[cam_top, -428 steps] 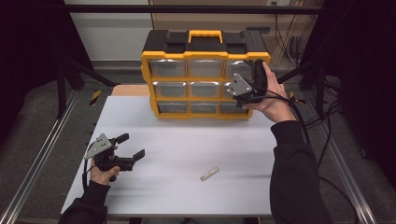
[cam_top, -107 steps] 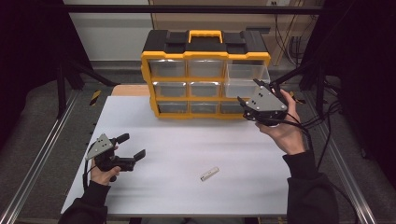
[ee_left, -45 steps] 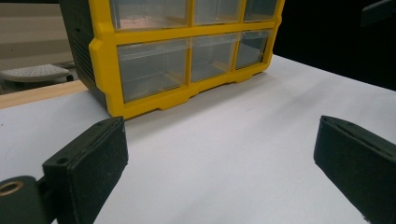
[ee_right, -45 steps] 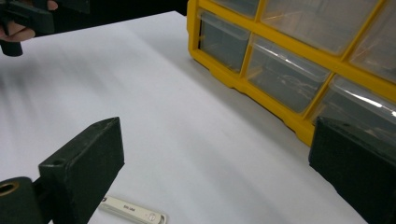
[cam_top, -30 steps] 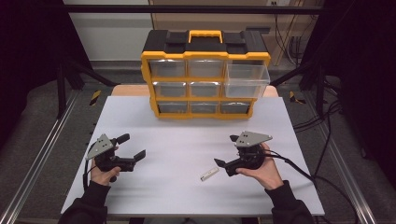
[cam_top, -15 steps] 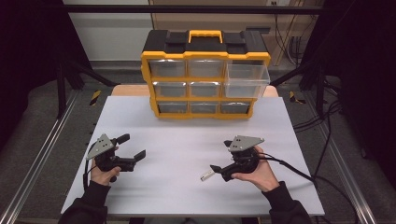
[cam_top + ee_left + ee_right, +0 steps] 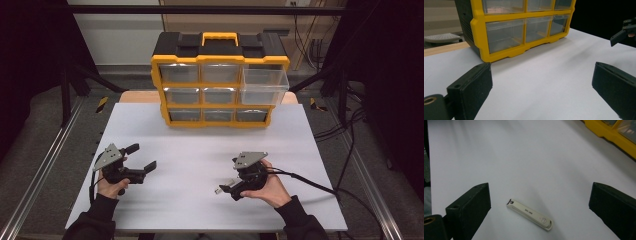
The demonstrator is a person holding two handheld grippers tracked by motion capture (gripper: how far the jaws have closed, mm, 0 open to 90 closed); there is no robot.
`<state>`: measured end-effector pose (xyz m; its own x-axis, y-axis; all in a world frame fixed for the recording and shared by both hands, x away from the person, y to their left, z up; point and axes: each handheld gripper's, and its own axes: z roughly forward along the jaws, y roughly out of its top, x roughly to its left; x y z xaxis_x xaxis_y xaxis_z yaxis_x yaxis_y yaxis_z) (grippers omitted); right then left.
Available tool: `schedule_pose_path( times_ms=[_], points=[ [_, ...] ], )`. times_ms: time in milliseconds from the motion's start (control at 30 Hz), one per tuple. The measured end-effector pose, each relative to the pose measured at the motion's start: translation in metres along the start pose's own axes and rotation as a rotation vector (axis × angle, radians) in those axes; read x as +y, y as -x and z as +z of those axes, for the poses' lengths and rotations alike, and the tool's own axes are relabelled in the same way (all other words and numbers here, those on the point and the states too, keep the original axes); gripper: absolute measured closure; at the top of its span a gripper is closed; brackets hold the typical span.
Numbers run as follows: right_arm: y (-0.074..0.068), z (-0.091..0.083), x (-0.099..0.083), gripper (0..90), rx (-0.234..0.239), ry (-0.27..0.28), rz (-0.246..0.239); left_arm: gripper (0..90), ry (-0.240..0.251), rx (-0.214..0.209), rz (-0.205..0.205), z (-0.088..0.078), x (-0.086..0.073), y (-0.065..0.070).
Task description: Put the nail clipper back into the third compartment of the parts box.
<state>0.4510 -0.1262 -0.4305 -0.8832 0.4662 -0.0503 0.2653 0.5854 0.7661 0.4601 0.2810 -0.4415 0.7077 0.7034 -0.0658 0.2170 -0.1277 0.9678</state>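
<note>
A silver nail clipper [image 7: 530, 215] lies flat on the white table [image 7: 200, 150], and its tip also shows in the high view [image 7: 219, 190]. My right gripper [image 7: 227, 190] hangs low over it, open, with the clipper lying between the two wide-spread jaws [image 7: 541, 201] and touching neither. At the front left of the table my left gripper [image 7: 140, 157] rests in the hand, open and holding nothing [image 7: 541, 85]. The yellow and black drawer organizer [image 7: 220, 80] stands at the back, with its top right clear drawer [image 7: 265, 85] pulled out.
The organizer's lower drawers [image 7: 521, 30] are shut. A jaw of the right gripper [image 7: 621, 35] shows at the far right of the left gripper view. The right gripper's cable [image 7: 310, 182] trails right across the table. Metal rails [image 7: 45, 160] flank the table.
The right gripper came down from the pulled-out drawer to the table front, then slid left until its open jaws straddle the nail clipper. The left gripper stayed put.
</note>
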Motion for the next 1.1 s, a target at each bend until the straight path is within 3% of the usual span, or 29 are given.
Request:
schedule_pose_path(
  times_ms=[567, 1100],
  points=[
    [-0.006, 0.035, -0.015, 12.7, 0.048, -0.127, -0.049, 2.5, -0.004, -0.001, 0.001, 0.0, 0.0, 0.0],
    [-0.007, 0.044, -0.02, 40.8, 0.073, -0.163, -0.078, 2.5, -0.003, 0.001, -0.002, 0.0, -0.001, -0.001]
  ],
)
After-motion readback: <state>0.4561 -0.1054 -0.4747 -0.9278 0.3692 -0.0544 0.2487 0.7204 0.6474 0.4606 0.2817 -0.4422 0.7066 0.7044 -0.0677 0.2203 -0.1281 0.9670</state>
